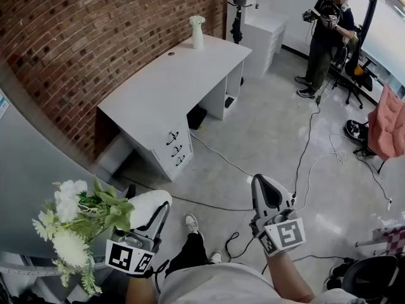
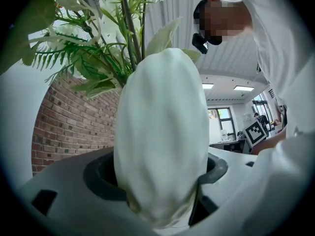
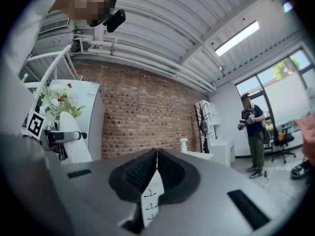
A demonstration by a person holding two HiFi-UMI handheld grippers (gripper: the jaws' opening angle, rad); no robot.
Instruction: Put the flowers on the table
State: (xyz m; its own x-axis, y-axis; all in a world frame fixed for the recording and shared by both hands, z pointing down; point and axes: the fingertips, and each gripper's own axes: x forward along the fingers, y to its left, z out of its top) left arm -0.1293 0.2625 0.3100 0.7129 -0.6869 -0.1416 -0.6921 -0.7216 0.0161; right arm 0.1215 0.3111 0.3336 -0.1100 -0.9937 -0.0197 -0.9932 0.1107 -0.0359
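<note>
A bunch of white flowers with green leaves [image 1: 76, 223] stands in a white oval vase [image 1: 149, 206] at the lower left. My left gripper [image 1: 152, 217] is shut on that vase. In the left gripper view the vase [image 2: 162, 132] fills the space between the jaws, and the stems and leaves [image 2: 110, 38] rise above it. My right gripper [image 1: 269, 192] is held beside it, shut and empty, its jaws meeting tip to tip [image 3: 156, 157]. The white table [image 1: 158, 97] stands ahead along the brick wall, some way from both grippers.
A small white vase with a flower [image 1: 197, 31] stands at the table's far end. A person [image 1: 328, 37] stands at the far right. Cables [image 1: 307, 157] trail over the floor. A chair with pink cloth [image 1: 386, 122] is on the right, a grey cabinet [image 1: 31, 176] on my left.
</note>
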